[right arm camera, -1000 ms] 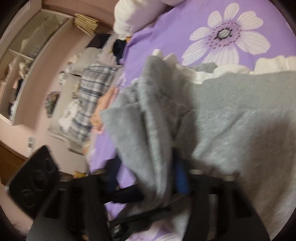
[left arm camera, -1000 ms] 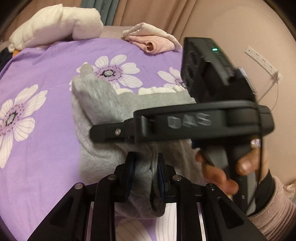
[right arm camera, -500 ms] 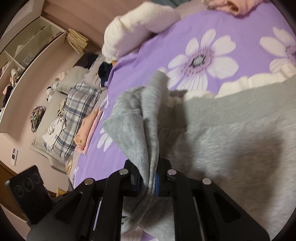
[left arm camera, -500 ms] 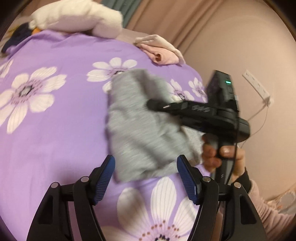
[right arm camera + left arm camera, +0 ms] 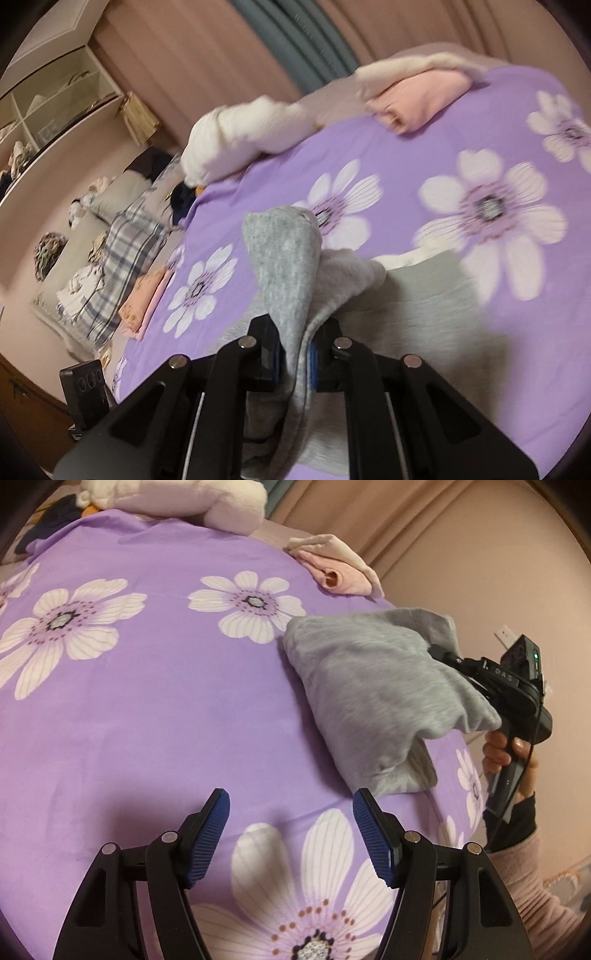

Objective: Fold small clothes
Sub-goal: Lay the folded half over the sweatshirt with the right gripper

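A small grey garment (image 5: 373, 690) lies folded over on the purple flowered bedspread (image 5: 155, 716), right of centre in the left wrist view. My left gripper (image 5: 291, 834) stands open over the bedspread, short of the garment, with nothing between its blue pads. My right gripper (image 5: 293, 356) is shut on a bunched edge of the grey garment (image 5: 284, 269), lifting that edge above the rest of the cloth. In the left wrist view the right gripper's body (image 5: 495, 679) shows at the garment's right side, held by a hand (image 5: 513, 753).
A folded pink and cream garment (image 5: 332, 568) and a white fluffy bundle (image 5: 177, 498) lie at the bed's far edge. Folded pink clothes (image 5: 144, 306) and a plaid blanket (image 5: 114, 266) sit left of the bed. A wall and curtain stand close behind.
My left gripper let go of the grey garment, opened and drew back. My right gripper closed on the garment's edge and carried it up and to the right, folding the cloth over.
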`<action>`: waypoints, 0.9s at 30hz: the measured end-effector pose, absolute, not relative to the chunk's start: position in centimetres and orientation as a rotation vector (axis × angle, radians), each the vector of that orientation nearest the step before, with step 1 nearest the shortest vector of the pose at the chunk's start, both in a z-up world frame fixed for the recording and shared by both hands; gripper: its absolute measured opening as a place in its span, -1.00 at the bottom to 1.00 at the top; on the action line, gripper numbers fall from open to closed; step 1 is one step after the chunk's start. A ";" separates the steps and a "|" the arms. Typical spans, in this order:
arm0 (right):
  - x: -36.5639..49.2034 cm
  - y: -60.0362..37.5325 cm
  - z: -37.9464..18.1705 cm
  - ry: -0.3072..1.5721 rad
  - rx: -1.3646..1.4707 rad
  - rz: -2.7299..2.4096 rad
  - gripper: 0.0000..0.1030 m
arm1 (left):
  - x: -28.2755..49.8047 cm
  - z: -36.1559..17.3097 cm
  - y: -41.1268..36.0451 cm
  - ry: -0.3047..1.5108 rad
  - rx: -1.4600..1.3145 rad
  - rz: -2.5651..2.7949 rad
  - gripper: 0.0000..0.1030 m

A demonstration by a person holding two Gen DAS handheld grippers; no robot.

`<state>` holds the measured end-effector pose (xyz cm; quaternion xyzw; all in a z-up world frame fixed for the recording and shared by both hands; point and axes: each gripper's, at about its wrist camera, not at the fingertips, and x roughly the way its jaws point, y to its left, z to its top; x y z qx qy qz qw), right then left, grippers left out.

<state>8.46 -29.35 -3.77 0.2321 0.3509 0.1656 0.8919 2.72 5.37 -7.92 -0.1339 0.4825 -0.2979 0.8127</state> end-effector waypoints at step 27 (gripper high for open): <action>5.4 -35.9 -13.0 0.824 0.667 0.250 -0.68 | 6.4 -7.6 -13.2 1.021 0.199 -0.839 0.12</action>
